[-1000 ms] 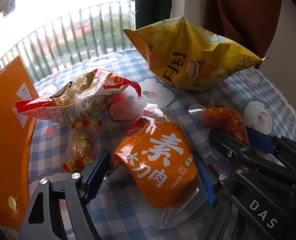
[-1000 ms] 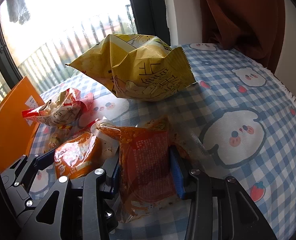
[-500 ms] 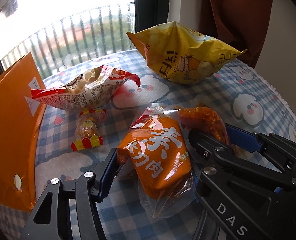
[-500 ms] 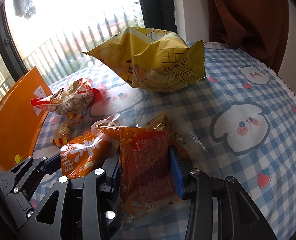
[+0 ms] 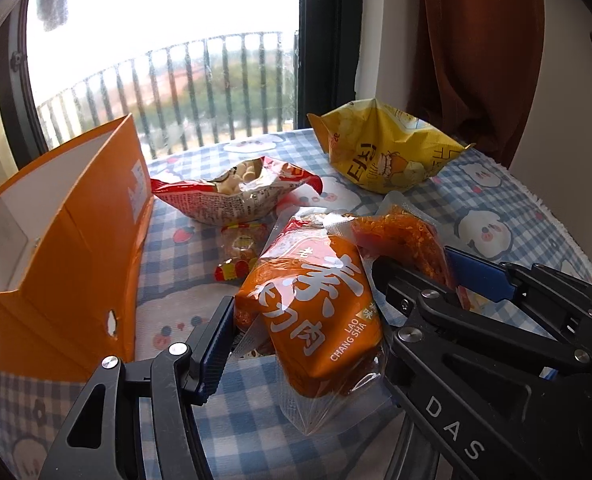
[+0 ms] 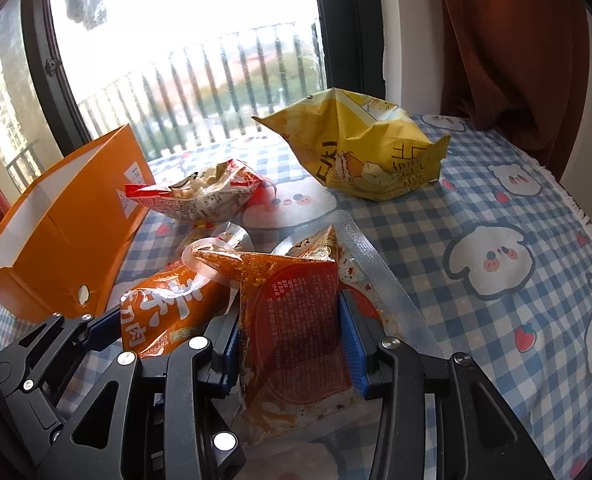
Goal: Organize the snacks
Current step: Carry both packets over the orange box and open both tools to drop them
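My left gripper (image 5: 303, 320) is shut on an orange snack pack (image 5: 315, 312) with white characters and holds it tilted just above the checked tablecloth (image 5: 495, 208). Close on its right, my right gripper (image 6: 290, 336) is shut on a clear pack of red chili snack (image 6: 292, 312), its blue pads pressing both sides. In the right wrist view the orange pack (image 6: 164, 312) hangs to the left of the red one. The red pack (image 5: 407, 232) touches the orange pack's top right corner. An open orange box (image 5: 68, 248) stands at the left.
A crumpled yellow chip bag (image 5: 383, 152) lies at the back near the brown curtain (image 5: 475, 40). An open red-and-white bag of puffs (image 5: 236, 192) and a small wrapped candy (image 5: 240, 256) lie beside the box. The round table's edge curves at the right.
The left jaws closed onto the orange pack, which has left the cloth. Both grippers drew back and upward with their packs, so more of the orange box and table shows.
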The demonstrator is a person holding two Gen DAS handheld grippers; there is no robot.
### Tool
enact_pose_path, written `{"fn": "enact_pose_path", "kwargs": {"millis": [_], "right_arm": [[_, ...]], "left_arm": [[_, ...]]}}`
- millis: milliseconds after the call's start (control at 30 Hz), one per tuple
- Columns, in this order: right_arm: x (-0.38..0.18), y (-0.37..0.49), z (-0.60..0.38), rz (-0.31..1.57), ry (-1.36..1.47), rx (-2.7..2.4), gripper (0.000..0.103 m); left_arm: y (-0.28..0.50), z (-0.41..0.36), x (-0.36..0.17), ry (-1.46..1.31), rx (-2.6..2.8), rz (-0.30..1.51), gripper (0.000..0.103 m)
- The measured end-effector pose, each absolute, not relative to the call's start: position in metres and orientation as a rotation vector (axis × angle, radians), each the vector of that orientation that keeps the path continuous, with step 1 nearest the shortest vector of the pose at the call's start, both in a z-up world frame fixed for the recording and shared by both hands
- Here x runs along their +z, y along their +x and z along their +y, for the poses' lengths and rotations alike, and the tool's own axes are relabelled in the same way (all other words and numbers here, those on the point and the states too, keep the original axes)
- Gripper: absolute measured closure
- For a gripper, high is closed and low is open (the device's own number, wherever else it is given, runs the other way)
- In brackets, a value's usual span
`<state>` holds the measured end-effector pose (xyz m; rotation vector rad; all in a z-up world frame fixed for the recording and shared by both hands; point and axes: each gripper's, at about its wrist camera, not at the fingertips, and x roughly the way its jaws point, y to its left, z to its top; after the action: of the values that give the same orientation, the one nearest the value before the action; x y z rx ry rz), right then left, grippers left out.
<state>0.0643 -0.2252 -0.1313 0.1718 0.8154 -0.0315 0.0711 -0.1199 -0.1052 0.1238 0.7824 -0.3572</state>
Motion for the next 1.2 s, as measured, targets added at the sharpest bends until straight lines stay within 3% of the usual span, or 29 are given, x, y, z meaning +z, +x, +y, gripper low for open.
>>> {"fn": "enact_pose_path", "kwargs": {"millis": [567, 1200], "right_arm": [[-0.064, 0.042, -0.181, 0.629, 0.112, 0.047, 0.057], [-0.016, 0.07, -0.128, 0.496, 0.082, 0.143, 0.057]], "left_arm": [[0.039, -0.074, -0.044, 0.078, -0.267, 0.587, 0.04], [0.054, -0.012, -0.001, 0.01, -0.169, 0.457, 0.04]]}}
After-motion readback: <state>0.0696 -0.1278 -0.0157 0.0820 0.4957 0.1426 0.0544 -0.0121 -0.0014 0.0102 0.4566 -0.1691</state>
